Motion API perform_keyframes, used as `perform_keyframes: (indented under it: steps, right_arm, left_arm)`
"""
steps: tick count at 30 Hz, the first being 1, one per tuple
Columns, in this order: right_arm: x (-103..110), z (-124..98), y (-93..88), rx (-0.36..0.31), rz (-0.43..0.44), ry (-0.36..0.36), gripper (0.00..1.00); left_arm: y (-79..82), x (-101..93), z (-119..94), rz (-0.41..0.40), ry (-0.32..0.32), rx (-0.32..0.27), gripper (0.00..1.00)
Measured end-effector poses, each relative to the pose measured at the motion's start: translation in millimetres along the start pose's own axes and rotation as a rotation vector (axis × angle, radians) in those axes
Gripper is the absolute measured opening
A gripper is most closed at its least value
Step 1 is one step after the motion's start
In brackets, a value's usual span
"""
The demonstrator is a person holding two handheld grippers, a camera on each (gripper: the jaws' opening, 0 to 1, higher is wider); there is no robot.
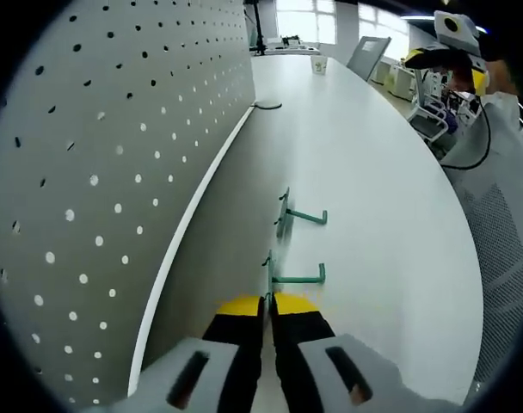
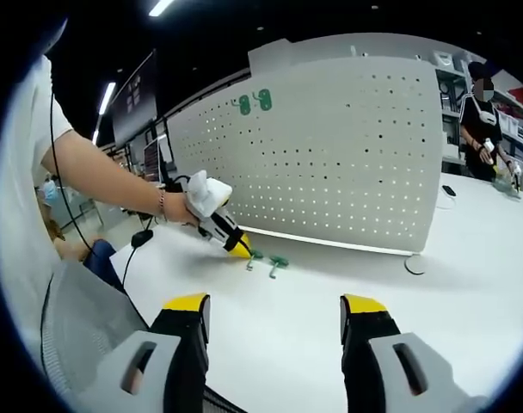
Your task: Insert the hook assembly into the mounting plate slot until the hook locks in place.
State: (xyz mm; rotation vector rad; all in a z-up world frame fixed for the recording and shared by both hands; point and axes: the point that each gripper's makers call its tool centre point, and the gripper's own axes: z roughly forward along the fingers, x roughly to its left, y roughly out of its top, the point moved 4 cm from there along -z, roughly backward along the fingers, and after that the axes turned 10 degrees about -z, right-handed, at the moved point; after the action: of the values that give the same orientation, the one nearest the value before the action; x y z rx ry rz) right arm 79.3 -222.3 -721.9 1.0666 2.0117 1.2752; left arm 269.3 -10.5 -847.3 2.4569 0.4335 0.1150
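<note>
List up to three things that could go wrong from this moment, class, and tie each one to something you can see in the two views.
1. The left hand-held gripper has its jaws nearly together right at the near green hook; a nudge could slide it across the smooth table.
2. The second hook lies close by and could get knocked.
3. The right hand-held gripper is open, away from the hooks, so nothing steadies them beside the pegboard.
</note>
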Motion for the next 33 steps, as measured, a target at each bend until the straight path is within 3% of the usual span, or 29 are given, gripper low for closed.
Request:
perform_keyframes:
  steps: [7,11,23,33]
  right_arm:
    - [-0.6,-0.8,-1.2,0.0,0.004,-0.003,0.59]
    - [-1.0,-1.1,-1.8,-0.002,0.007,-0.005,0.59]
    - [1.3,0.7,0.4,-0.013,0.01,-0.001,0.59]
    - [2.5,2.2,3.8,-0.037,0.021,0.0,0.62]
  left_arm:
    - [1.6,-0.6,-0.6,-0.009,-0.007,-0.005,0.03]
    - [19.0,2.6,-8.2,-0.078,-0.015,-0.104,0.03]
    - [33.6,-3.2,-22.6,-0.067,-0.014,-0.192,0.03]
    - [45.4,-4.5,-43.0,-0.067,0.015,-0.305,0.03]
